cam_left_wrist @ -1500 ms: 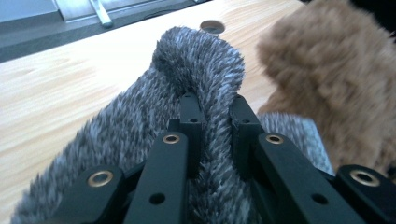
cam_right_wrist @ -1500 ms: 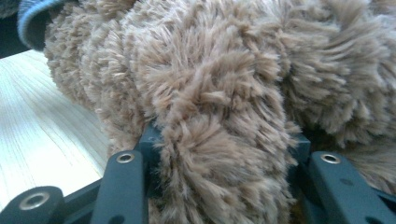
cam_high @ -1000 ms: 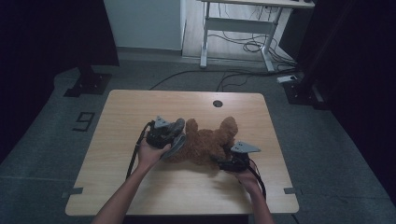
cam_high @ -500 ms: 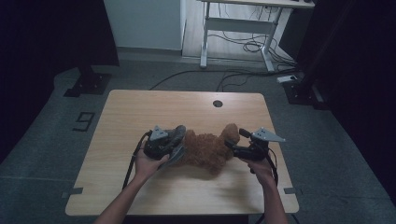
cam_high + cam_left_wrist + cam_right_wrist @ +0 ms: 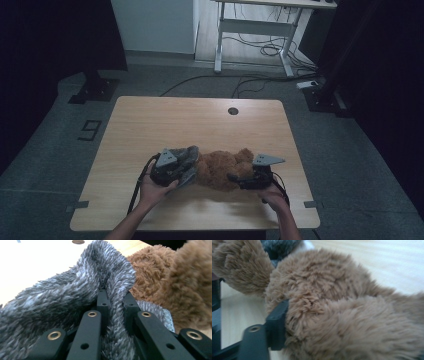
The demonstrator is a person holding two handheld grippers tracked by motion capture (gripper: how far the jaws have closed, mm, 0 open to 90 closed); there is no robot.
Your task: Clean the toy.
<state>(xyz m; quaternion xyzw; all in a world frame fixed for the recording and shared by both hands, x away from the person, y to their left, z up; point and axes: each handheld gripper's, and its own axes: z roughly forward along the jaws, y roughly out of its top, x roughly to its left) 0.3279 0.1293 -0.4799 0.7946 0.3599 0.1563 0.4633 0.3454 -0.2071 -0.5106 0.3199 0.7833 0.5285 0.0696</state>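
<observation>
A brown plush bear (image 5: 222, 169) lies on the wooden table (image 5: 200, 117) near its front edge. A grey furry cloth (image 5: 187, 160) sits against the bear's left end. My left gripper (image 5: 191, 169) is shut on a fold of that grey cloth (image 5: 75, 290), which bunches up between its fingers (image 5: 102, 303); the bear (image 5: 175, 282) lies just beyond. My right gripper (image 5: 234, 178) reaches in from the right. Its jaws have just been closing with the bear (image 5: 342, 305) between them. One finger (image 5: 277, 322) presses into the fur; the other is buried in it.
A round cable hole (image 5: 233, 110) lies near the table's far edge. Behind the table stand a white desk frame (image 5: 260, 35) with loose floor cables, and dark stand bases (image 5: 95, 90) at the left and right. Black cables trail from both grippers toward the front edge.
The right gripper swung up and out to the right, then came back down onto the bear. The left gripper drew the grey cloth and the bear toward the front edge.
</observation>
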